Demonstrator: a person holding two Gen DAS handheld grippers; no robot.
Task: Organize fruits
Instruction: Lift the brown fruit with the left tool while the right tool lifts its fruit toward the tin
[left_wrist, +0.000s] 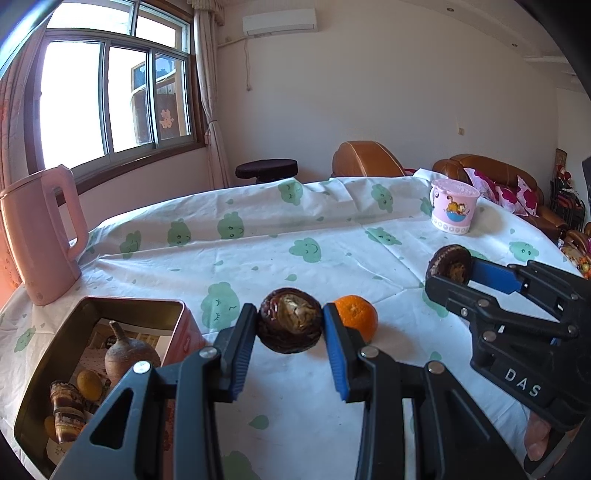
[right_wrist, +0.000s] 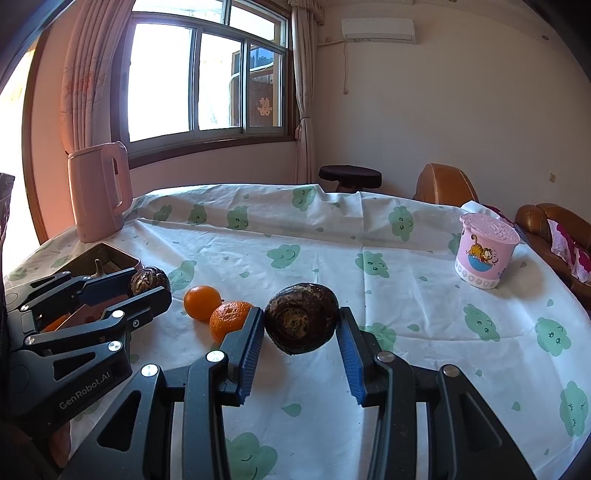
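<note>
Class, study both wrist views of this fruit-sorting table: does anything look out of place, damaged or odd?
Nothing is spilled or broken. Two round orange tangerines lie loose on the cloud-print tablecloth, outside the open metal tin. The cloth is creased.

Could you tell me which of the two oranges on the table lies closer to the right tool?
The rough-skinned orange, right beside the right tool and partly hidden by its near finger. The smoother orange sits farther off, toward the left tool.
</note>
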